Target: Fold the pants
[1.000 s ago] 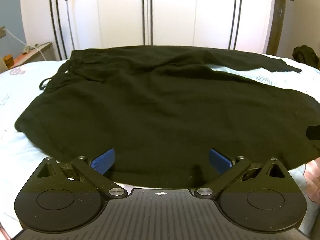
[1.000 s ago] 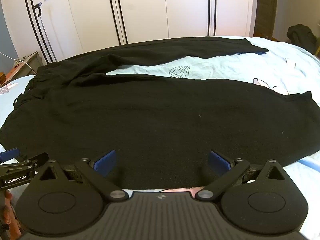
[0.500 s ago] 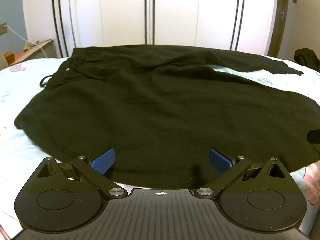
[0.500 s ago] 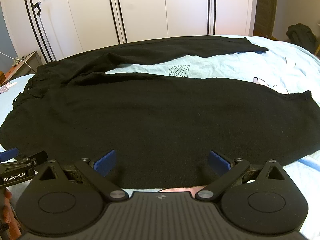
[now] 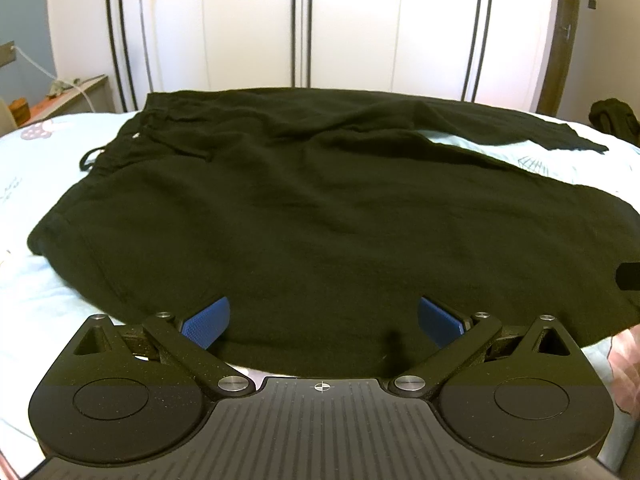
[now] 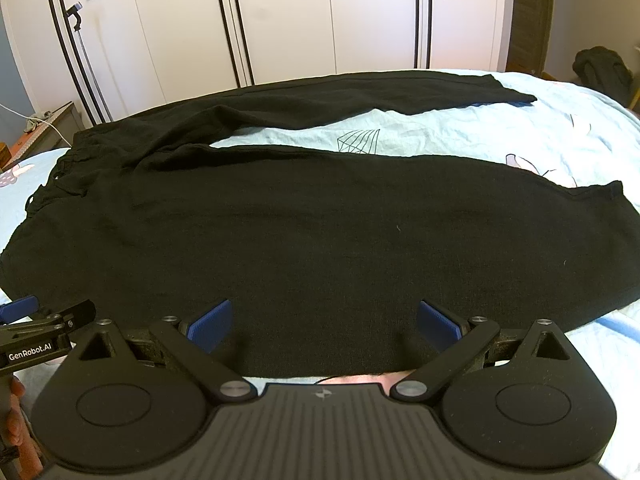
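Note:
Black pants [image 5: 304, 216] lie spread flat on a light blue bed sheet [image 6: 460, 136], waistband with drawstring to the left, the two legs running right and splayed apart. They also show in the right wrist view [image 6: 320, 240]. My left gripper [image 5: 320, 320] is open and empty, hovering over the near edge of the pants at the hip. My right gripper [image 6: 324, 322] is open and empty over the near edge of the nearer leg. The left gripper also shows at the left edge of the right wrist view [image 6: 18, 308].
White wardrobe doors [image 5: 344, 24] stand behind the bed. A dark bundle of clothing [image 6: 600, 68] lies at the far right. A side table [image 5: 60, 96] with a cable is at the far left. The near edge of the bed lies under both grippers.
Both grippers have dipped slightly and drifted a little; the pants have not moved. Both stay open and empty.

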The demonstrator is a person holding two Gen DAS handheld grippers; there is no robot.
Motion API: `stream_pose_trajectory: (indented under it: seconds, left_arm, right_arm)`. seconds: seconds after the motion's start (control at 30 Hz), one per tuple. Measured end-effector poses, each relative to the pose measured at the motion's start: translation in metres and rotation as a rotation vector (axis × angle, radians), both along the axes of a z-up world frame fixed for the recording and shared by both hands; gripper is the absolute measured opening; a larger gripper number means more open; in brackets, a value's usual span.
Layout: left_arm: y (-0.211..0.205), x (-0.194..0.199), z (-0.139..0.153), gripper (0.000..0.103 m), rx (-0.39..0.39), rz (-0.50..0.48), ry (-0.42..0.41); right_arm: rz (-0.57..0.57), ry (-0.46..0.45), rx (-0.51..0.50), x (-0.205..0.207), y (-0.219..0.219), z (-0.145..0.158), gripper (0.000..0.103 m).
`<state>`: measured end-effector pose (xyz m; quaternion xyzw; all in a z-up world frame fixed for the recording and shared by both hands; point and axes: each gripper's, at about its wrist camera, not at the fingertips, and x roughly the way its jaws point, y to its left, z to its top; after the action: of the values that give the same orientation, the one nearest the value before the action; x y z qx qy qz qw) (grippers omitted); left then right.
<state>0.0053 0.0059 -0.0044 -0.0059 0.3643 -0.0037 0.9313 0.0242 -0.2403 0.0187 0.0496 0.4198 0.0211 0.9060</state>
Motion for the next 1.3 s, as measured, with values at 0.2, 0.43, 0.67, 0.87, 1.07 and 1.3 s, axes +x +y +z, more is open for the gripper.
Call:
stream_pose_trajectory:
  seconds: [0.2,0.43,0.67,0.87,1.07,1.3]
  left_arm:
    - [0.0005,0.0003,0.0000,0.103,-0.002,-0.002,0.002]
    - [0.0015,0.0025,-0.0009,0.103,-0.002,0.002,0.006]
    - [0.0012,0.0032,-0.0014,0.103,-0.001,0.003,0.006]
    - [0.0010,0.0033,-0.0020,0.103,-0.005,0.006,0.005]
    - [0.0009,0.0034,-0.0022,0.103,-0.003,0.006,0.007]
    - [0.0017,0.0052,-0.0036,0.103,-0.004,0.007,0.012]
  right_arm:
    - [-0.001,0.004,0.003,0.0002,-0.0002,-0.0001,0.099]
    - [0.000,0.014,0.009,0.0015,-0.0012,-0.0010,0.099]
    - [0.002,0.018,0.011,0.0022,-0.0006,-0.0011,0.099]
    - [0.002,0.022,0.008,0.0030,0.0001,-0.0020,0.099]
    - [0.000,0.030,0.011,0.0050,-0.0005,-0.0034,0.099]
    - [-0.002,0.035,0.020,0.0062,-0.0020,-0.0046,0.099]
